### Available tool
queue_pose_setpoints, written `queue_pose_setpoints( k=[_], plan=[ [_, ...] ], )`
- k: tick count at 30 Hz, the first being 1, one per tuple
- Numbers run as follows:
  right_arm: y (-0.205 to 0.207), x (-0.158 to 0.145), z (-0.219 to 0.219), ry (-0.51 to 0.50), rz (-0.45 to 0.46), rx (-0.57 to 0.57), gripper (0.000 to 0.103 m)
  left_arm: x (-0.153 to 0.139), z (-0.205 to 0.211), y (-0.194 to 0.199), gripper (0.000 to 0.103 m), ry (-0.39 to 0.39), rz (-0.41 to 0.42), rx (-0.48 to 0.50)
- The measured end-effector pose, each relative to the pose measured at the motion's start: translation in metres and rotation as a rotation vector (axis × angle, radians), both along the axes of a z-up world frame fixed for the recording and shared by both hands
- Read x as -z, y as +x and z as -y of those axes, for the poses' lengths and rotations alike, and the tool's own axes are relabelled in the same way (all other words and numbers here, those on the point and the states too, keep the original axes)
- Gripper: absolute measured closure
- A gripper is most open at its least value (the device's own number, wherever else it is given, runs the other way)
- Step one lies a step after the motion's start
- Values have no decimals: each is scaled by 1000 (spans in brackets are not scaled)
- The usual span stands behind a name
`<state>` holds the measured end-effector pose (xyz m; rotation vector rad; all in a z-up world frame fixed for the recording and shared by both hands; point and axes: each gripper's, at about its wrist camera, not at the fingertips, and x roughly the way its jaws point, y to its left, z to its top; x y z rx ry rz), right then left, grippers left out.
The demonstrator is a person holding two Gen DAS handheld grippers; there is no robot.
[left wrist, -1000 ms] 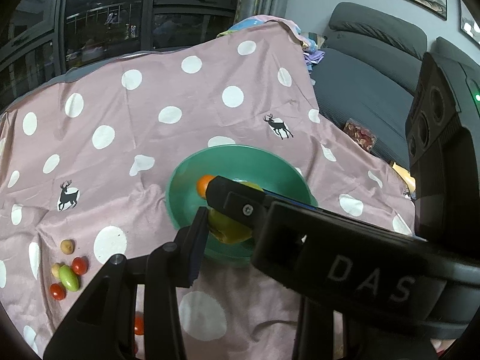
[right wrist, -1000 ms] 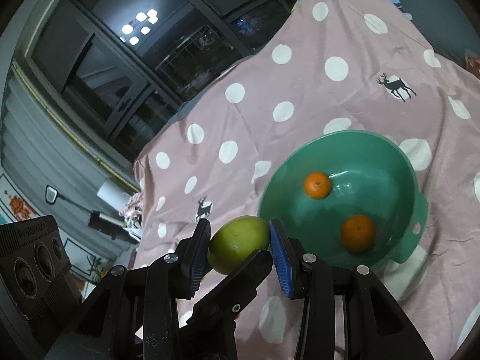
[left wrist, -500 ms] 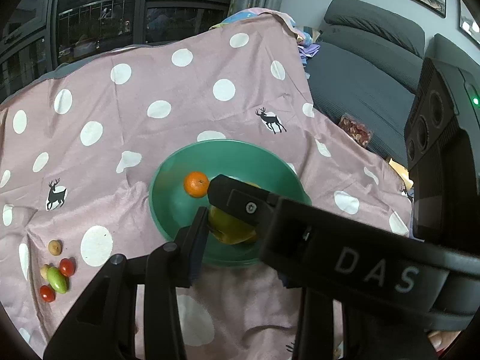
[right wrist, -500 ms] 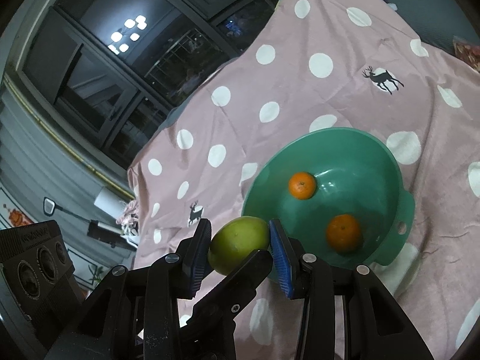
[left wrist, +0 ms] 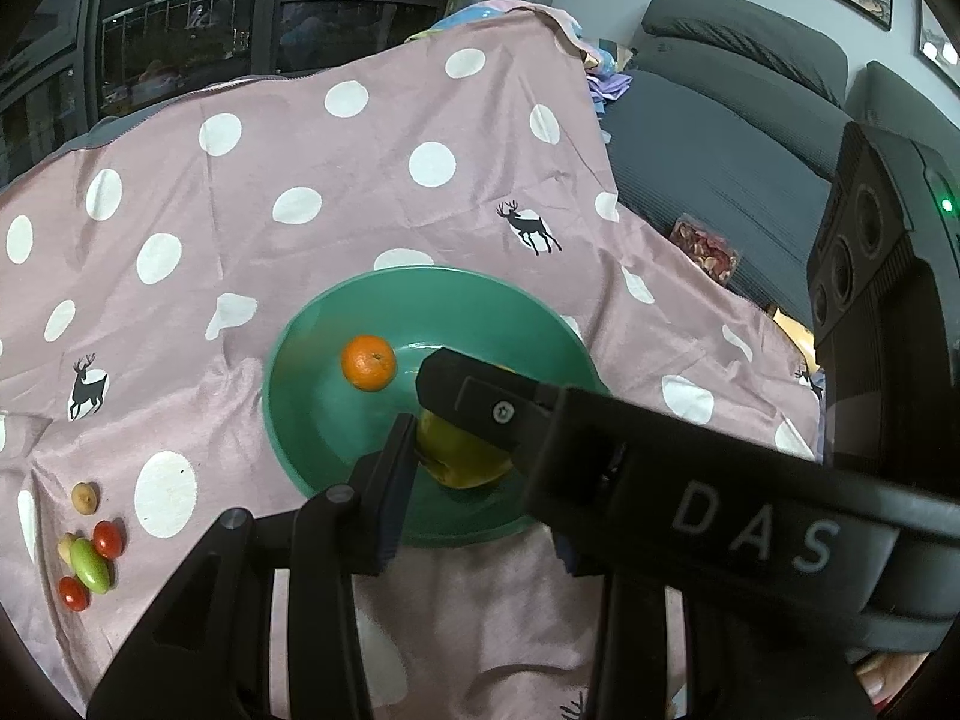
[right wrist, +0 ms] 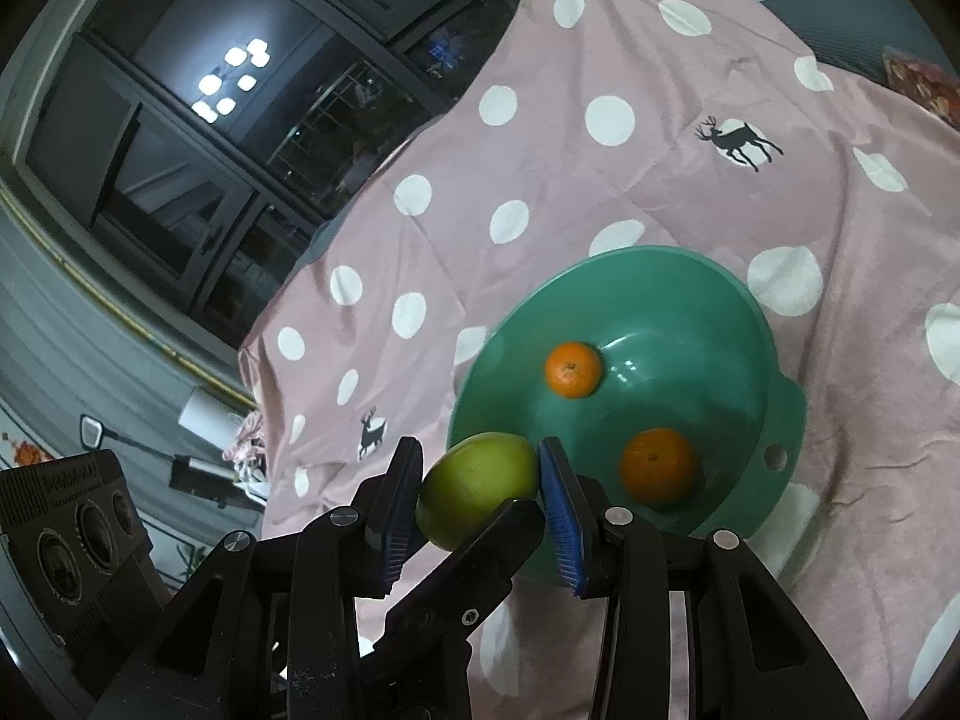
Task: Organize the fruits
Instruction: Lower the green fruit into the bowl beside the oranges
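Shifted nearer the round green plastic bowl (right wrist: 774,360): yellow-green round fruit (right wrist: 480,483), pinched by both the right claw (right wrist: 480,501) and the left claw (left wrist: 462,462).

The right gripper (right wrist: 480,480) has its jaws closed on a green fruit (right wrist: 477,489), with a blue-padded finger pressed to each side of it. A black finger of the left gripper (right wrist: 474,558) reaches up just under the fruit, crossing in front of the right one. The fruit hangs at the near left rim of a green bowl (right wrist: 744,324), which sits on a pink cloth (right wrist: 600,192) with white dots and small deer prints. Two oranges lie in the bowl, well apart: a smaller orange (right wrist: 572,369) toward the far side and a larger orange (right wrist: 657,465) nearer the jaws. Dark windows (right wrist: 198,138) behind the cloth reflect ceiling lights.
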<state>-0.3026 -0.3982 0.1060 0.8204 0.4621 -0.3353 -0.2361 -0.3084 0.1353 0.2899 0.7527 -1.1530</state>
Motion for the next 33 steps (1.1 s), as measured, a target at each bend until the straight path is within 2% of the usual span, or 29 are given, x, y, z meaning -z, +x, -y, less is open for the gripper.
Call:
queue_pose_setpoints(
  k=[13,33],
  plan=[
    [-1,9,12,42,-18,20,59,11,13,4,64,12,-32,14],
    [6,24,22,77,-93,54,60,31,23,15,64,25,-119,38]
  ],
)
